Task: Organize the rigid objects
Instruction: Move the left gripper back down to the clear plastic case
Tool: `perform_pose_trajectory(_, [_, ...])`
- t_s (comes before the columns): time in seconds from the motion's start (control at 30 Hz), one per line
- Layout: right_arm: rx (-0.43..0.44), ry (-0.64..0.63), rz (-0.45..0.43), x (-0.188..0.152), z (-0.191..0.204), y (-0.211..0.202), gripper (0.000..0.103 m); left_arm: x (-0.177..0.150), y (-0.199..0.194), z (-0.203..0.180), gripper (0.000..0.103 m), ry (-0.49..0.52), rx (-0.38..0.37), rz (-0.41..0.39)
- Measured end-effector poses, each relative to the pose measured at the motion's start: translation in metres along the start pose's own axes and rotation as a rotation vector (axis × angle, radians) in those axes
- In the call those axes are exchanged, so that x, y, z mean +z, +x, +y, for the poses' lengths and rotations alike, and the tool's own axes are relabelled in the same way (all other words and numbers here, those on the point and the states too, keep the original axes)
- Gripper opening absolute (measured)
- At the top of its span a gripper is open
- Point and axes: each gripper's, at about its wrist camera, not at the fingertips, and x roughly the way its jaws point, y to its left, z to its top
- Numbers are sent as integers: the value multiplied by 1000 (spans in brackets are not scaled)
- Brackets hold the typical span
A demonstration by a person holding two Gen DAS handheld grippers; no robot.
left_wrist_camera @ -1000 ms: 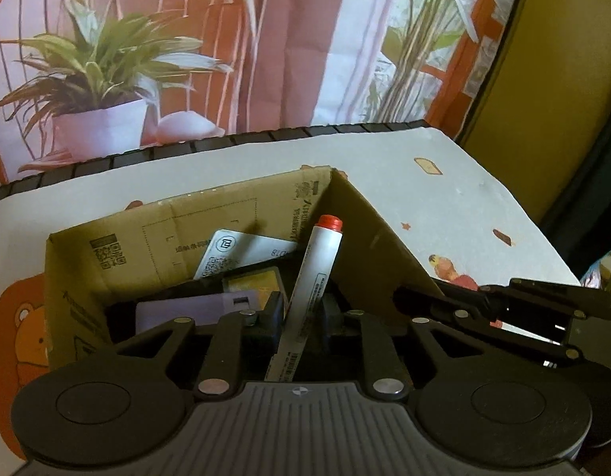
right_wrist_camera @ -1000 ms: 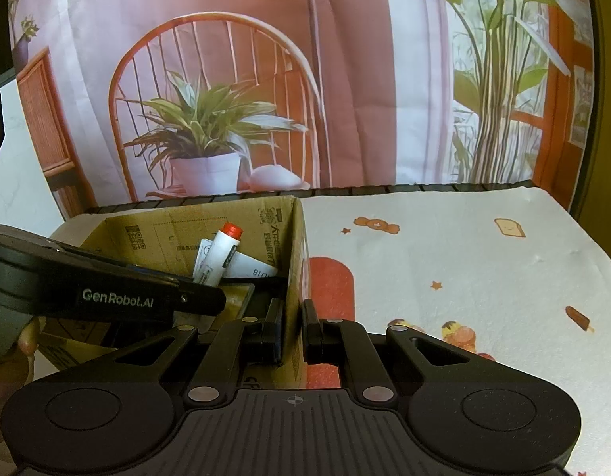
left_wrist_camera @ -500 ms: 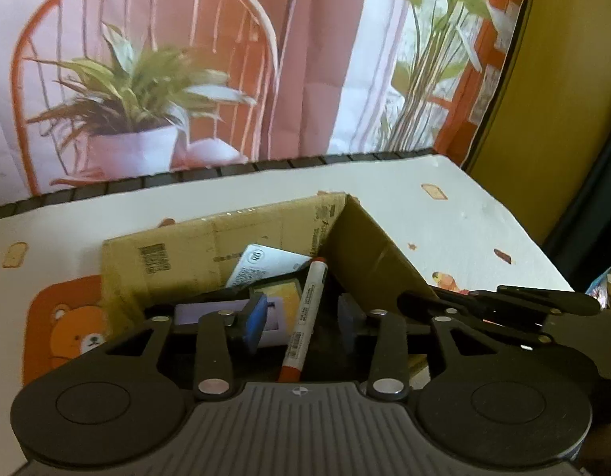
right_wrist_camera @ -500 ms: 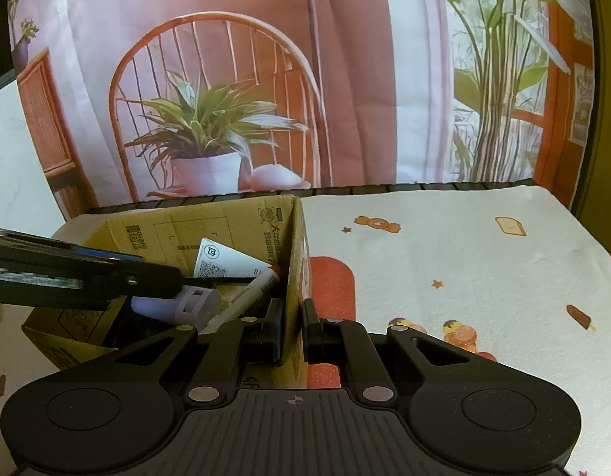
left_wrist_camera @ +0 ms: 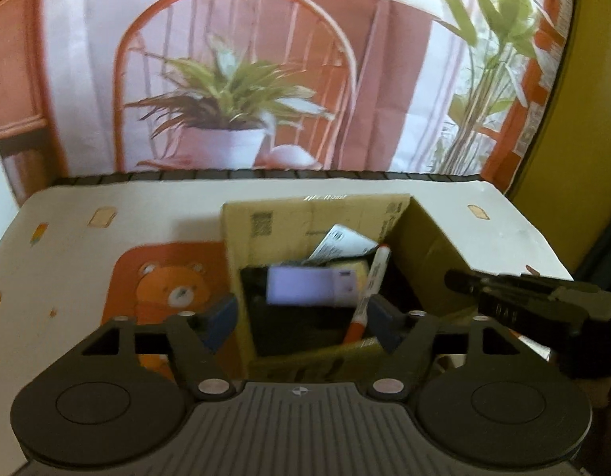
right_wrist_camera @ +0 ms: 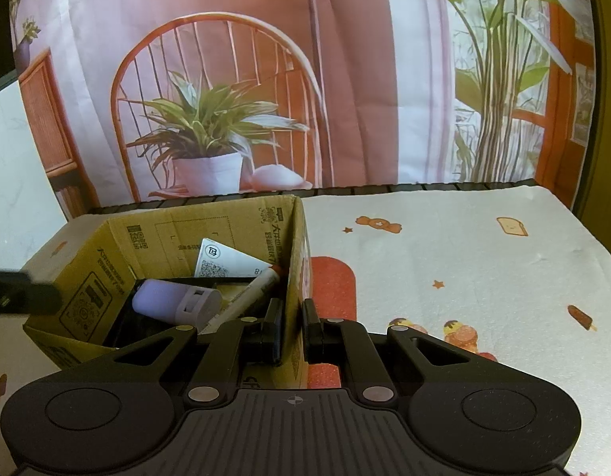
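An open cardboard box (left_wrist_camera: 317, 218) stands on the table with a white marker with a red cap (left_wrist_camera: 371, 281) leaning against its right wall. A lilac device (left_wrist_camera: 309, 287), a white QR-code card (left_wrist_camera: 341, 242) and a yellow item (left_wrist_camera: 349, 267) also lie inside. My left gripper (left_wrist_camera: 303, 319) hangs just in front of the box, jaws opening, nothing between the blue pads. My right gripper (right_wrist_camera: 295, 333) is shut on the box's right wall (right_wrist_camera: 295, 277). In the right wrist view the marker (right_wrist_camera: 262, 283) and lilac device (right_wrist_camera: 166, 299) show inside.
A white tablecloth with cartoon prints covers the table, with an orange bear print (left_wrist_camera: 174, 289) left of the box. A printed backdrop of a chair and a potted plant (right_wrist_camera: 206, 139) hangs behind the table's back edge. Bare cloth (right_wrist_camera: 464, 261) stretches right of the box.
My left gripper let go of the marker, opened wide and drew back and up from the box. The marker dropped to lean inside the box. The right gripper stayed put.
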Motion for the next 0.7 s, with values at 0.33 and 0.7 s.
perform_pose_trajectory(0.33, [14,-14,22,4,0,1,10,-30,-8,5,90,-66,3,75])
perform_pose_trajectory(0.7, [53,-47,75,11,-4,5,12,-45,0,-28,96,-18,-40,107])
